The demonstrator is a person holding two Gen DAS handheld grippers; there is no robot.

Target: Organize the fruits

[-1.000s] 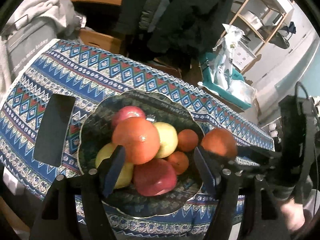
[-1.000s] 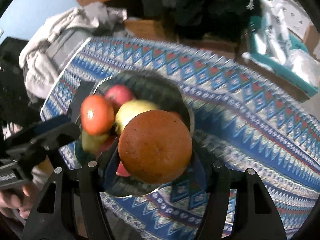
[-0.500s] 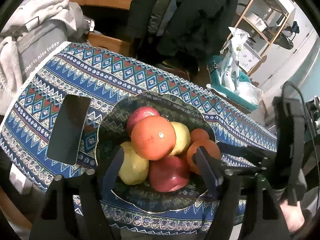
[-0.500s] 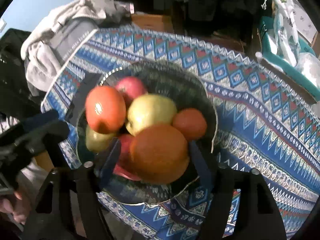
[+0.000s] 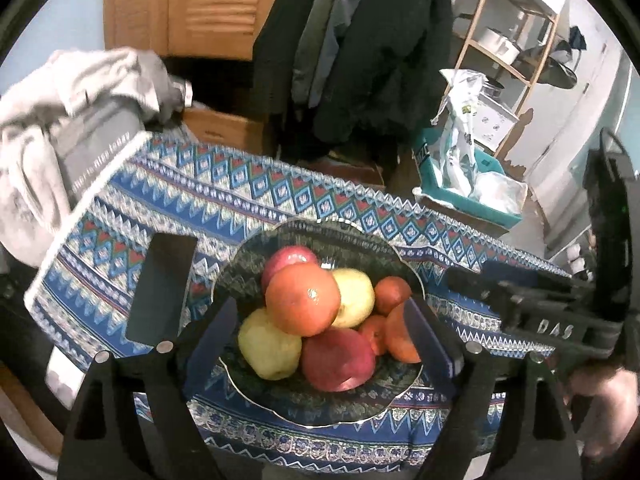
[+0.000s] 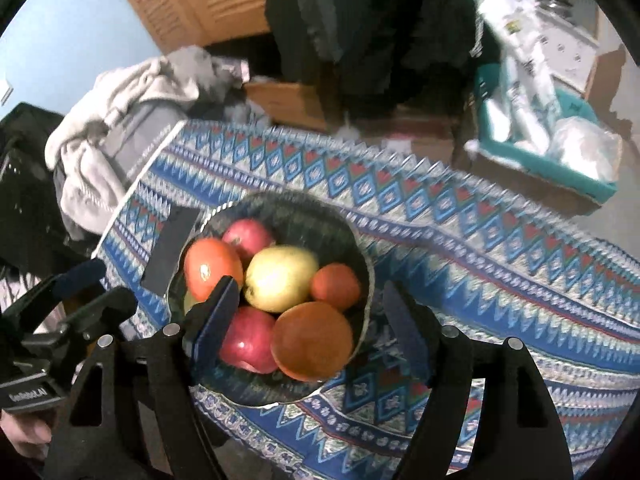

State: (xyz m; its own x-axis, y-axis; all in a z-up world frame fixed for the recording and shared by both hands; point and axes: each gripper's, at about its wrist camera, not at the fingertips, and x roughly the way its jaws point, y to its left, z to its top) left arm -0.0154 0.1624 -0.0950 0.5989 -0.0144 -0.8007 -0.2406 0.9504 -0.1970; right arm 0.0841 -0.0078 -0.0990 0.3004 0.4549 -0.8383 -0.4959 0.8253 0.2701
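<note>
Both the left gripper [image 5: 320, 328] and right gripper [image 6: 312, 320] hover empty, jaws opening, fruit bowl [image 5: 312, 404] piled below; stacking looks finished, so withdrawing seems next.

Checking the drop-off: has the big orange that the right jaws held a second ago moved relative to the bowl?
Yes. The orange has gone from above the bowl's near rim down into the bowl, beside the red apple.

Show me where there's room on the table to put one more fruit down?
The cloth right of the bowl is bare to the table's edge. A narrower bare strip runs behind the bowl. The bowl is piled with fruit, and the dark phone fills the left.
</note>
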